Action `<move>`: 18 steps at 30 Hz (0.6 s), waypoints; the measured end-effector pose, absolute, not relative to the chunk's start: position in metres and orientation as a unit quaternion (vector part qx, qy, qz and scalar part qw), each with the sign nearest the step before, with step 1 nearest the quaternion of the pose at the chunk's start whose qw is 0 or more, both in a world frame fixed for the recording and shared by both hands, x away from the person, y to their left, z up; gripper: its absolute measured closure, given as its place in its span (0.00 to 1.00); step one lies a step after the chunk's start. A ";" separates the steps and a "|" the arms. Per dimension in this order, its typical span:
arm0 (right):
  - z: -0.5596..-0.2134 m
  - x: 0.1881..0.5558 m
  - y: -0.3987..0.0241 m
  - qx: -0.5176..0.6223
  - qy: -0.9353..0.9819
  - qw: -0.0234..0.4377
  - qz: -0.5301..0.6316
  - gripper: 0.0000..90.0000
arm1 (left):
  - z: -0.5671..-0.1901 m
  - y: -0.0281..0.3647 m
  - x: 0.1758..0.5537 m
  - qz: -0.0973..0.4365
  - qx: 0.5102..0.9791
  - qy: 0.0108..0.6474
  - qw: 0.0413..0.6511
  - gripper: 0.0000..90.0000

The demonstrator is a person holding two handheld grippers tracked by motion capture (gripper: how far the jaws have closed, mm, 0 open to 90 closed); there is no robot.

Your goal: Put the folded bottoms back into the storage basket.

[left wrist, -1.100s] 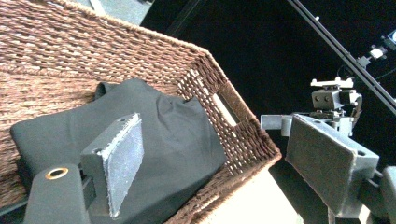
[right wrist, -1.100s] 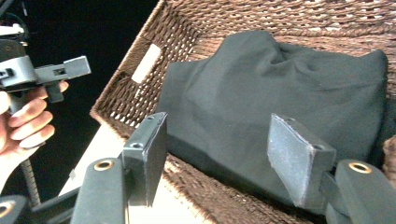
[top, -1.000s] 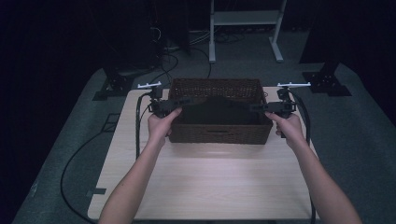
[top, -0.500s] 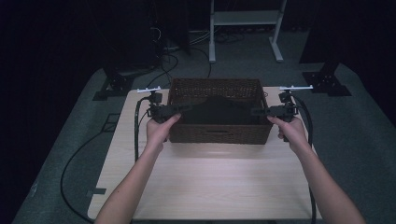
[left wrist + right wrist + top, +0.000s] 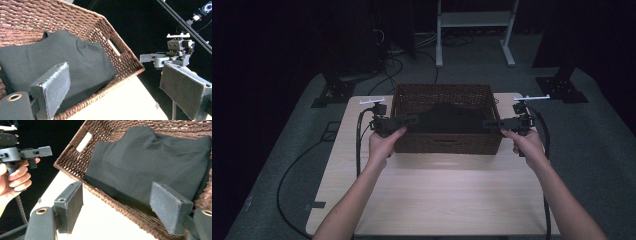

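With both tools, left (image 5: 409,120) and right (image 5: 492,124), just opened and gripping nothing, back them straight out so the cloth (image 5: 447,117) stays flat in the basket (image 5: 447,142).

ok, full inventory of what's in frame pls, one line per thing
wicker basket: 1, brown, far middle of the table
cloth: 1, black, folded, lying inside the basket
table: 1, light wood top, on grey floor
white frame: 1, on the floor behind the table
cables: black, on the floor at the left
left gripper: 1, black, at the basket's left end, jaws just opened, nothing between them
right gripper: 1, black, at the basket's right end, jaws just opened, nothing between them
forearms: 2, bare, coming in from the bottom edge
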State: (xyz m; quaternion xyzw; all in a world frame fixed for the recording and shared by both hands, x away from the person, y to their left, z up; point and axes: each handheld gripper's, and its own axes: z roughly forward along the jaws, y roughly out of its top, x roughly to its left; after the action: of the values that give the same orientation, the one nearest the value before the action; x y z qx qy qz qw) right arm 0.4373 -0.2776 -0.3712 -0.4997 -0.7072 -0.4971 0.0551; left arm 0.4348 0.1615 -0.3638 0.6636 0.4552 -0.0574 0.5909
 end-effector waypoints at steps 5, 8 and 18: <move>-0.372 0.430 -0.277 -0.493 -0.709 0.059 -0.500 0.29 | -0.368 0.156 0.427 -0.061 0.668 0.446 0.593 0.09; -0.375 0.426 -0.277 -0.490 -0.711 0.062 -0.501 0.29 | -0.369 0.152 0.424 -0.063 0.672 0.442 0.591 0.09; -0.378 0.411 -0.281 -0.481 -0.705 0.065 -0.517 0.29 | -0.369 0.149 0.413 -0.059 0.679 0.435 0.588 0.09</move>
State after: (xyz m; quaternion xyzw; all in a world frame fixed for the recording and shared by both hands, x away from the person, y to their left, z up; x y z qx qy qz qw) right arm 0.4115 -0.2810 -0.3784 -0.4805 -0.7055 -0.5168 0.0652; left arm 0.4133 0.1487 -0.3692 0.6793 0.4346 -0.0593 0.5883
